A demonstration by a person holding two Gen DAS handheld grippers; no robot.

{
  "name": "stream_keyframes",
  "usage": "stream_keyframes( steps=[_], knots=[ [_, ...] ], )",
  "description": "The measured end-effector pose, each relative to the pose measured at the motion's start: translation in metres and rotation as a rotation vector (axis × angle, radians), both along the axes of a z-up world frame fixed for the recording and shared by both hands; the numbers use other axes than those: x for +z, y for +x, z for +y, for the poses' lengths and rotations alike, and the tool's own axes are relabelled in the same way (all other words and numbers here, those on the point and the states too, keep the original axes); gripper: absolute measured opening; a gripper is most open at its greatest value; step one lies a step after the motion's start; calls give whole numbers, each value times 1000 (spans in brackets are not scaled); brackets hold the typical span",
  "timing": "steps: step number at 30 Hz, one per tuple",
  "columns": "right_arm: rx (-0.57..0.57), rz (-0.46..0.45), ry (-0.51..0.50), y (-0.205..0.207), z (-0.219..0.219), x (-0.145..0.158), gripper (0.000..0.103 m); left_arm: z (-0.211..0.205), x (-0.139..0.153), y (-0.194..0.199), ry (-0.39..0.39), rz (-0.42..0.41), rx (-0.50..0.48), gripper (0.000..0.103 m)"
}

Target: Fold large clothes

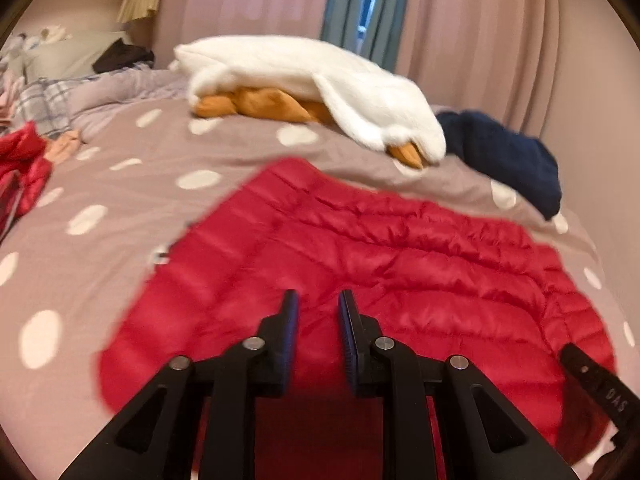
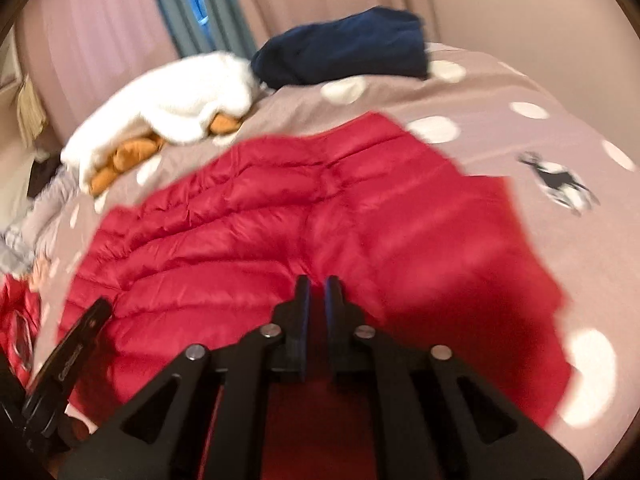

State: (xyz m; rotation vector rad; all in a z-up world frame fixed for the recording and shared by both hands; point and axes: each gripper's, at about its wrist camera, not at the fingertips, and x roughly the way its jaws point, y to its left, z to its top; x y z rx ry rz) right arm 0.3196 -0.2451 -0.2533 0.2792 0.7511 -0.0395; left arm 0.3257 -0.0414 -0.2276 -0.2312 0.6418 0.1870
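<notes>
— What sort of place is this?
— A home bedroom: a bed (image 1: 120, 184) under a spotted cover, pillows (image 1: 60, 56) at its far left corner, a plush goose (image 1: 320, 80), and pink curtains (image 1: 480, 32) hung behind.

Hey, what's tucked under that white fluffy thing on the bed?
An orange-brown bundle pokes out beneath the white fluffy thing on the dotted bedspread. How far it runs underneath is covered, so that cannot be told.

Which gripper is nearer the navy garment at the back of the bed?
Right, though not by much. The right gripper hovers over the red jacket's right half, the navy garment ahead of it. The left gripper hovers further left, with the garment off to its right.
</notes>
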Motion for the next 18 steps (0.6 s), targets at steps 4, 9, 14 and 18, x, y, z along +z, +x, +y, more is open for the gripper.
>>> stream_keyframes(
  steps=[4,9,14,18],
  knots=[
    [-55,-35,-19,-36,-23,21,55,41,17,-27,-109,11,45,27],
    [-170,-21,54,-76,-64,24,82,94,12,-57,-249,30,122,58],
    [-217,46,157,-96,-91,1,82,115,-22,-68,-475,103,108,73],
    [-230,109,185,-97,-88,-21,82,110,-49,-66,-555,168,91,73]
  ],
)
